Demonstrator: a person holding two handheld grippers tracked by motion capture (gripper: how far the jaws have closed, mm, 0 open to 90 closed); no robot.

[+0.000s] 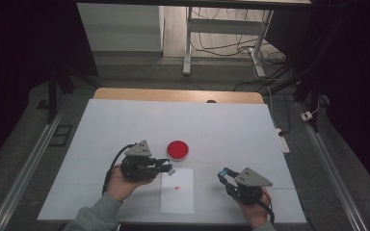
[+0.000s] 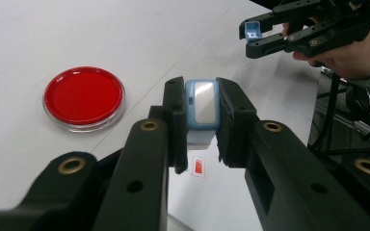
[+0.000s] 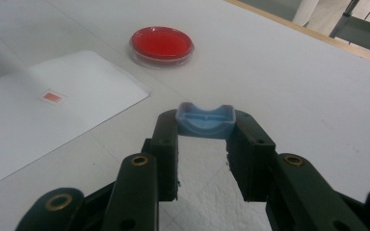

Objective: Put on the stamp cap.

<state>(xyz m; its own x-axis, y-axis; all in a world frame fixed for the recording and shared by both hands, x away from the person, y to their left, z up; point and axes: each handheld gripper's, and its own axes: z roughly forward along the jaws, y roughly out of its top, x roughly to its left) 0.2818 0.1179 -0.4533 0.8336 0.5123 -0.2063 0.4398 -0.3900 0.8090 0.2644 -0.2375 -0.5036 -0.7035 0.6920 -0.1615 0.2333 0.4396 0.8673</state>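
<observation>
- The left gripper holds a stamp: a small blue block with a pale face. Its jaws are clamped on the two long sides of the block.
- The right gripper holds a cap, a shallow blue tray-shaped piece. Its jaws are closed on the two short ends of the piece.
- The stamp sits above the near-left edge of the sheet, close to the table. A small red mark lies on the sheet.
- The dish, round, clear-walled and filled with red, stands on the table just beyond the sheet.
- Handling, stamp: judged light and rigid, with smooth plastic sides. Grip on the flat long sides, as shown. Keep the pale face clear of the jaws.
- Handling, cap: judged light and thin-walled. It may flex or pop out under heavy pressure. Grip at the ends, not on the curved rim.
- Handling, dish: judged brittle, and its contents may spill. Do not knock it.
- Pose, left hand: low at the left of the sheet, with the gripper pointing right across the table.
- Pose, right hand: near the front right of the table, well apart from the sheet. Its gripper points left and forward, raised off the table.
</observation>
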